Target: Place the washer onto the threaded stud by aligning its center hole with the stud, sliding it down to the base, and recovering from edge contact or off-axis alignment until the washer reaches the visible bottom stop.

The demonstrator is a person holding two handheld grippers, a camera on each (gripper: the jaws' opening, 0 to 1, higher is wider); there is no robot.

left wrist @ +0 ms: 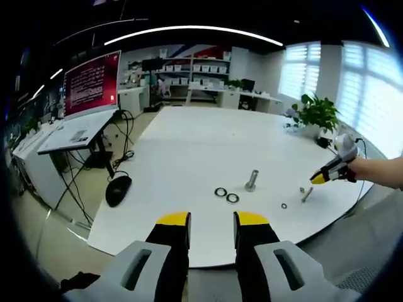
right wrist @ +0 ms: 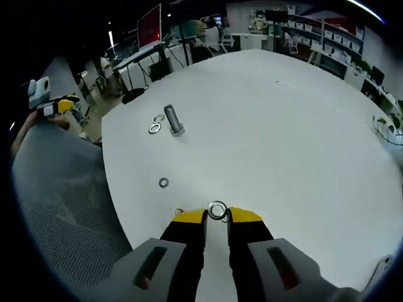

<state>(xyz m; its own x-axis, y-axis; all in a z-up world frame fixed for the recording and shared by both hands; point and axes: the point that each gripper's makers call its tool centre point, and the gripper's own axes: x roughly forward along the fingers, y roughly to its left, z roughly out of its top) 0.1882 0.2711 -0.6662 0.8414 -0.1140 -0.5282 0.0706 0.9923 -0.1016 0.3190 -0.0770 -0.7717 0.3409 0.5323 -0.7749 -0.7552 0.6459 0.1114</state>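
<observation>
Two dark flat rings [left wrist: 226, 194] lying side by side near the tabletop's front edge, just beside the upright threaded steel stud [left wrist: 252, 180]; same pair [right wrist: 156, 123] left of the stud [right wrist: 174, 120] in the right gripper view. One loose small metal washer [right wrist: 164, 182] between stud and right gripper, near the table's left edge; seen also [left wrist: 284, 206] in the left gripper view, just beside a small grey bolt-like piece [left wrist: 306, 194] lying flat. Nothing standing between the held washer and the stud.

Silver ring-shaped washer [right wrist: 217, 210] pinched upright between the yellow tips of the right gripper [right wrist: 217, 214], close to the near table edge, well apart from the stud. Right gripper [left wrist: 320, 177] reaching in from the right in the left gripper view, held by a hand [left wrist: 352, 170]. Left gripper [left wrist: 211, 219] off the front edge, yellow-tipped jaws spread, holding nothing; also at far left [right wrist: 58, 107].

Broad white round-cornered table [left wrist: 189, 145], matte. Open office around: red-lit monitor [left wrist: 92, 83] on a grey desk, black base [left wrist: 118, 189] on the floor, potted green plant [left wrist: 317, 113] by bright blinds, shelves at the back.
</observation>
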